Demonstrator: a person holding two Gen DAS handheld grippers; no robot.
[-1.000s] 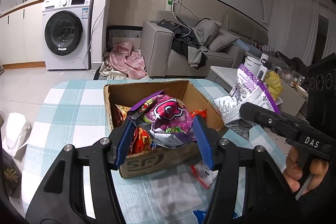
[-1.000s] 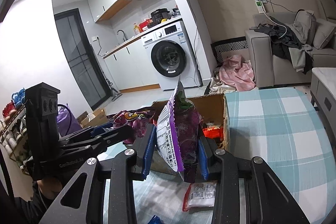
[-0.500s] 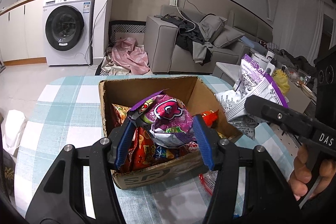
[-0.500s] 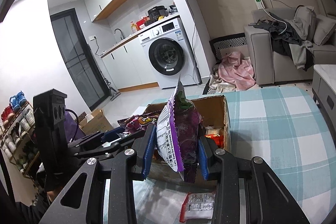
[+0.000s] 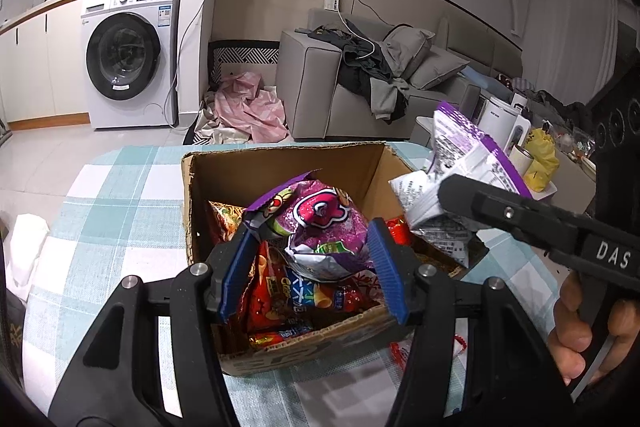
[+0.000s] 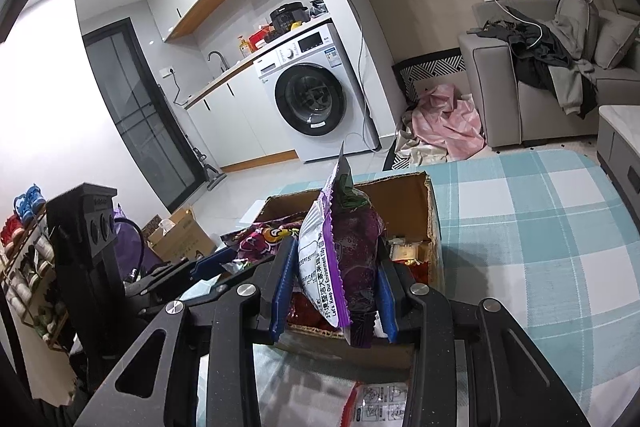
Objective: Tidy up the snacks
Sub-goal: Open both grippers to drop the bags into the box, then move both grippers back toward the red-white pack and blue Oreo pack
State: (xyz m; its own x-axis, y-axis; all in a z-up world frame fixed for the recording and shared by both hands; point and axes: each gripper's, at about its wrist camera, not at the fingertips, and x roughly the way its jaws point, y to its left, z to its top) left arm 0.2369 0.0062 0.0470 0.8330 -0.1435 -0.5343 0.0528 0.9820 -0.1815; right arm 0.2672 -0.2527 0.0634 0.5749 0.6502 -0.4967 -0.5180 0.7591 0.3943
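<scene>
An open cardboard box [image 5: 280,167] stands on the checked table and holds several red and orange snack packs [image 5: 292,291]. My left gripper [image 5: 314,263] is shut on a puffy magenta snack bag [image 5: 320,227] and holds it over the box. My right gripper [image 6: 334,291] is shut on a purple-and-white snack bag [image 6: 340,259], held upright over the box's near edge [image 6: 400,191]. That bag [image 5: 460,163] and the right gripper also show at the right of the left wrist view.
A small red-and-white packet [image 6: 380,403] lies on the teal checked tablecloth [image 6: 540,227] in front of the box. Beyond the table are a washing machine [image 5: 128,55], a grey sofa [image 5: 360,79] and pink cloth [image 5: 248,107] on the floor.
Both grippers have moved forward with their bags, so the box is closer and both bags now hang over it. The grips have not changed.
</scene>
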